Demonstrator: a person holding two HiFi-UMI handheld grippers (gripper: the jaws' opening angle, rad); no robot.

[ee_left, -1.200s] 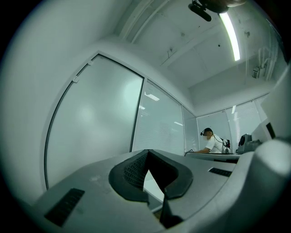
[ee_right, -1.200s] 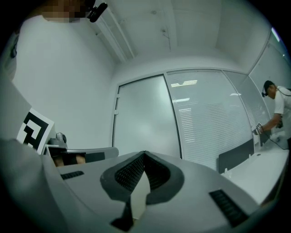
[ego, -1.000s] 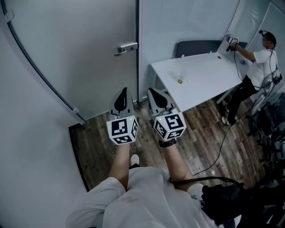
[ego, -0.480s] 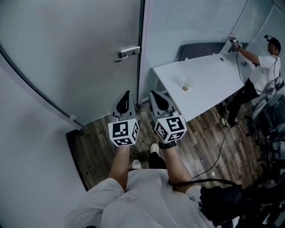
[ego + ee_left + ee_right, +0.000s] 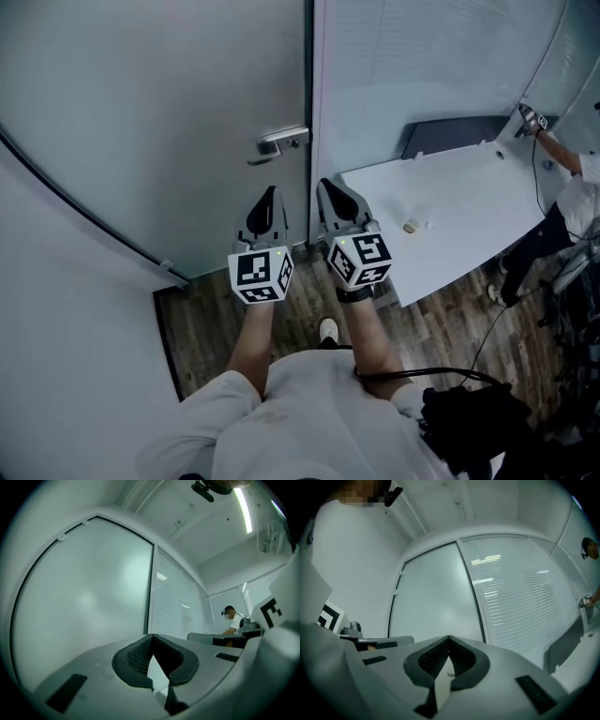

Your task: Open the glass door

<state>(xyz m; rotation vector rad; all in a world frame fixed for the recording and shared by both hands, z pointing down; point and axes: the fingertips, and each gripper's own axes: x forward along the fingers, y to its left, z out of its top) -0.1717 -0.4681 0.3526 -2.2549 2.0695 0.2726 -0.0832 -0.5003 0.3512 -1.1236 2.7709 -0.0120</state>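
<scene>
Just beyond the two grippers, across a strip of wood floor [image 5: 202, 319], the frosted glass door [image 5: 187, 112] stands closed against its dark frame, with its metal lever handle [image 5: 281, 142] at the door's right edge. The left gripper [image 5: 266, 193] and right gripper [image 5: 328, 186] are held side by side, near each other, and both point toward the door. The handle lies a little farther off, roughly between their tips, and touches neither. Each gripper view shows the dark jaws pressed together at the tip with nothing between them. To the right of the door is a glass wall with slats [image 5: 412, 56]. In front of that wall a white counter [image 5: 459, 206] carries a small object [image 5: 410, 226]. A second person [image 5: 572, 197] stands at the counter's far right end.
</scene>
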